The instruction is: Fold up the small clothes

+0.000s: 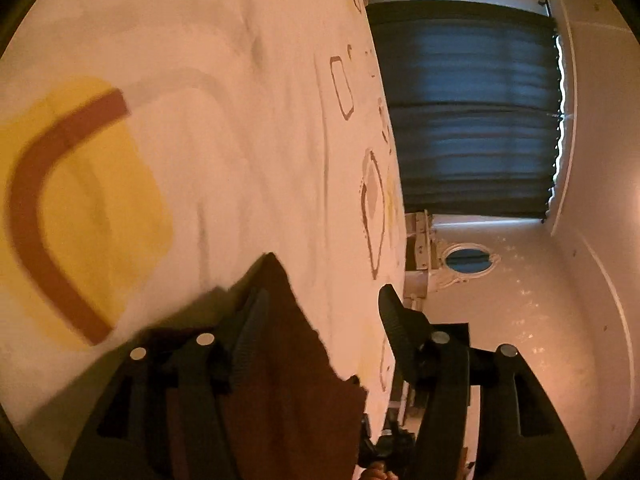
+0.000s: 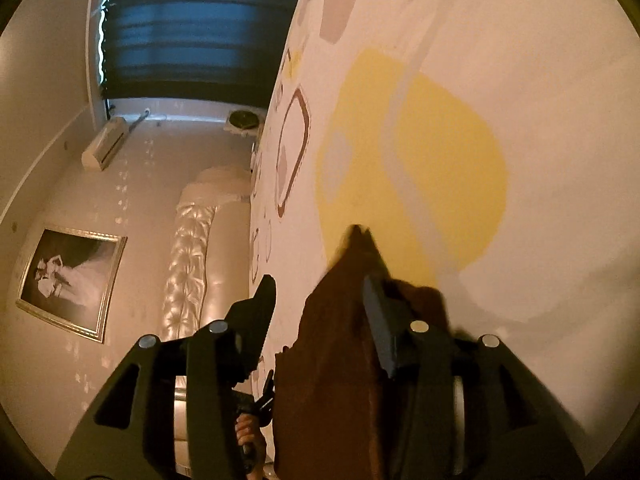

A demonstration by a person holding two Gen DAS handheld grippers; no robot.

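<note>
A dark brown small garment (image 1: 296, 360) lies on the patterned white bedsheet (image 1: 200, 80), one pointed corner sticking forward. My left gripper (image 1: 323, 294) is open. The cloth rests against its left finger (image 1: 248, 320), and the right finger (image 1: 394, 316) stands clear over bare sheet. In the right wrist view the same brown garment (image 2: 336, 340) rises to a peak between the jaws of my right gripper (image 2: 318, 280), which is also open. It leans on the right finger (image 2: 378, 316), with a gap to the left finger (image 2: 260, 312). Both views are rolled sideways.
The sheet (image 2: 520, 80) has yellow patches and brown outlines. Beyond the bed are a dark blue curtain (image 1: 472, 112), an air conditioner (image 2: 104, 142), an oval mirror (image 1: 468, 260), a tufted headboard (image 2: 192, 248) and a framed picture (image 2: 68, 280). A hand (image 2: 248, 436) shows low in the right wrist view.
</note>
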